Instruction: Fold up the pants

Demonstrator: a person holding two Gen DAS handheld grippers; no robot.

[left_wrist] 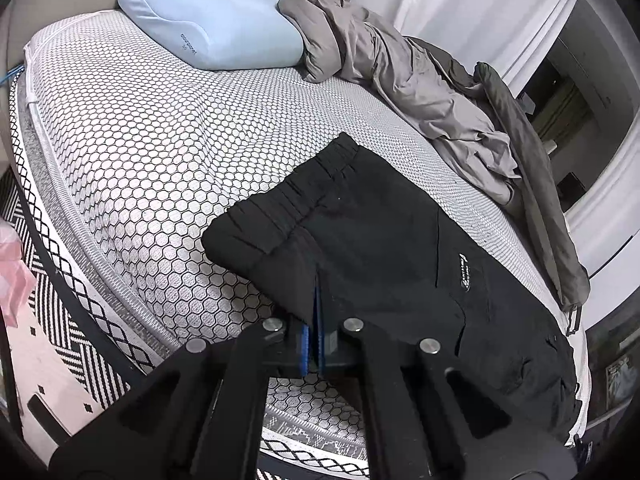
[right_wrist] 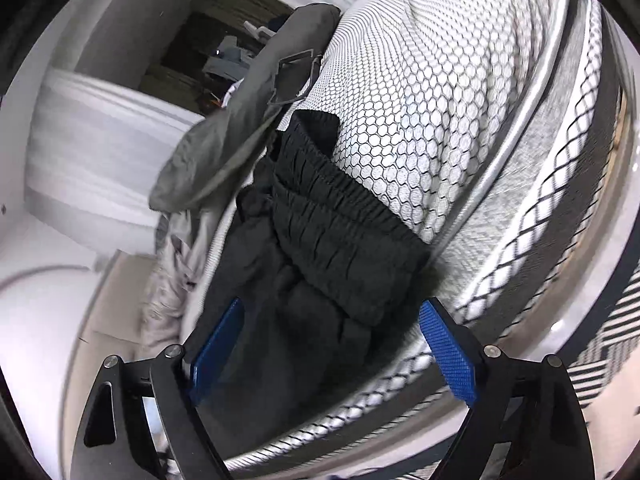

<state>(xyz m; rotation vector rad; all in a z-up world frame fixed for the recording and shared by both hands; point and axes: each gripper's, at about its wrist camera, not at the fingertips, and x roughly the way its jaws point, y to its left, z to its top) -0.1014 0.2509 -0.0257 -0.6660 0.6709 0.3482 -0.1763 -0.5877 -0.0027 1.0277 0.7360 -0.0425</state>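
While the black pants [left_wrist: 384, 240] lie folded on the honeycomb-patterned mattress [left_wrist: 140, 140] near its edge, the left gripper [left_wrist: 314, 320] is clamped on their near edge; the right gripper [right_wrist: 332, 344] hangs spread wide over the pants' waistband [right_wrist: 332, 216]. A blue pillow [left_wrist: 212, 24] and a rumpled grey blanket [left_wrist: 400, 60] lie farther back.

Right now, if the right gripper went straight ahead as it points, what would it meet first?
Most likely the black pants: the open right gripper points at them, with the elastic waistband just beyond. Depth is unclear.
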